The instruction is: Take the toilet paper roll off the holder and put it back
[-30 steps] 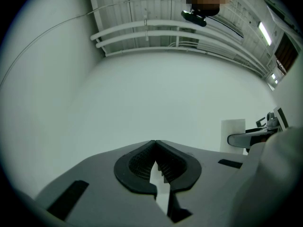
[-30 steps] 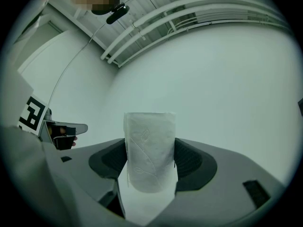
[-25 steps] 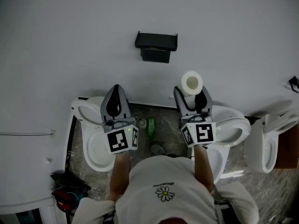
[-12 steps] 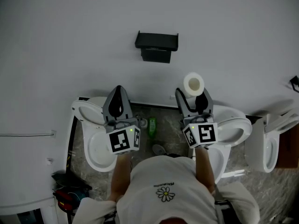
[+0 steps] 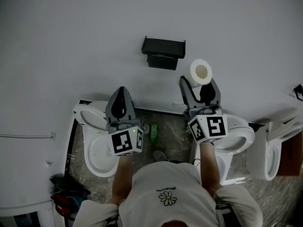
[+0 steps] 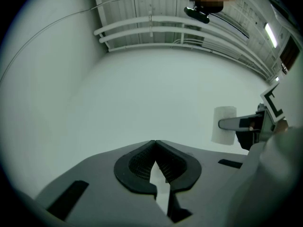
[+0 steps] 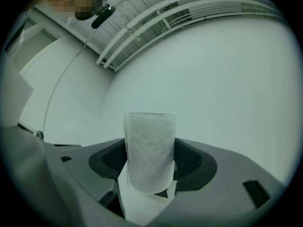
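Observation:
A white toilet paper roll (image 5: pixel 201 72) is clamped between the jaws of my right gripper (image 5: pixel 200 85), its hollow core facing up toward the head camera. In the right gripper view the roll (image 7: pixel 149 150) stands upright between the dark pads. The black holder (image 5: pixel 163 51) hangs on the white wall, left of and slightly above the roll, with nothing on it. My left gripper (image 5: pixel 120 100) is held out lower left, jaws shut and empty; in its own view the jaws (image 6: pixel 155 151) meet at the tips, and the roll (image 6: pixel 224 125) shows at right.
Below me are a toilet (image 5: pixel 93 141) at left, one (image 5: pixel 235 136) under the right gripper and a third (image 5: pixel 270 150) at far right. A green bottle (image 5: pixel 153 130) stands on the marbled floor between them. Dark items (image 5: pixel 66 193) lie at lower left.
The right gripper has carried the roll up and a little rightward, closer to the holder's level. The left gripper has barely moved.

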### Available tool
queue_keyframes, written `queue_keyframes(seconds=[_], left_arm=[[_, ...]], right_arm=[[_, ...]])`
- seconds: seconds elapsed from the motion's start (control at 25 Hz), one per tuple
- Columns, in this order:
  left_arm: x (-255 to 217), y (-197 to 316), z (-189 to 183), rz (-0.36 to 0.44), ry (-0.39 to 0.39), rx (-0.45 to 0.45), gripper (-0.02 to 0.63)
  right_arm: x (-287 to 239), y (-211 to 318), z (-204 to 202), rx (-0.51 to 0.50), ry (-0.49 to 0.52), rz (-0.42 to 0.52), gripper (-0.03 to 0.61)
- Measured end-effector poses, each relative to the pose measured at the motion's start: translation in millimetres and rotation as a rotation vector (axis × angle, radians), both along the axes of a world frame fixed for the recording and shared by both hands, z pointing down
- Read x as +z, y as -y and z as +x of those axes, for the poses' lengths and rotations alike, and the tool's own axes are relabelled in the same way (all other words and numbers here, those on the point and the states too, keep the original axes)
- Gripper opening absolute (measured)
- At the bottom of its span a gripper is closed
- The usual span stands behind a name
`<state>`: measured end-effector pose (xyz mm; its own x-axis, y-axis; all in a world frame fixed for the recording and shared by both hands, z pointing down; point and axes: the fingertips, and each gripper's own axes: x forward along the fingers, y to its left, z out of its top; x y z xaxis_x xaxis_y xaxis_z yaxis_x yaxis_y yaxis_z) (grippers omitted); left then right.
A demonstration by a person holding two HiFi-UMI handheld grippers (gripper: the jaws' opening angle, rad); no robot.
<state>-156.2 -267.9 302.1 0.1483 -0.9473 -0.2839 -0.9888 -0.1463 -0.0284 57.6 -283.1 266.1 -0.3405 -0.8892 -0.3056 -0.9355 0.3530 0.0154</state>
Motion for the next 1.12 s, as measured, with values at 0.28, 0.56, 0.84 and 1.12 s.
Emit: queue_keyframes(seconds=[0.28,0.56,0.84,1.12], left_arm=[[-3,13,-2,-0.023,0.002,0.002,0.018],[-7,23,4,-0.024,0.019,0.016,0.018],[-5,30,1,-0.037,0.031,0.005,0.017],[4,34,-8,-0.061,0.024,-0.017,0.017]], right_arm=[[-70,66,-14,-0.032,0.024,-0.022,0.302],[-69,143,-36,-0.052,0.032,-0.168,0.302],[-30,184,-54,-0.017,-0.048,-0.302,0.302],[1,201,-62,0.052,-0.161,-0.382,0.302]])
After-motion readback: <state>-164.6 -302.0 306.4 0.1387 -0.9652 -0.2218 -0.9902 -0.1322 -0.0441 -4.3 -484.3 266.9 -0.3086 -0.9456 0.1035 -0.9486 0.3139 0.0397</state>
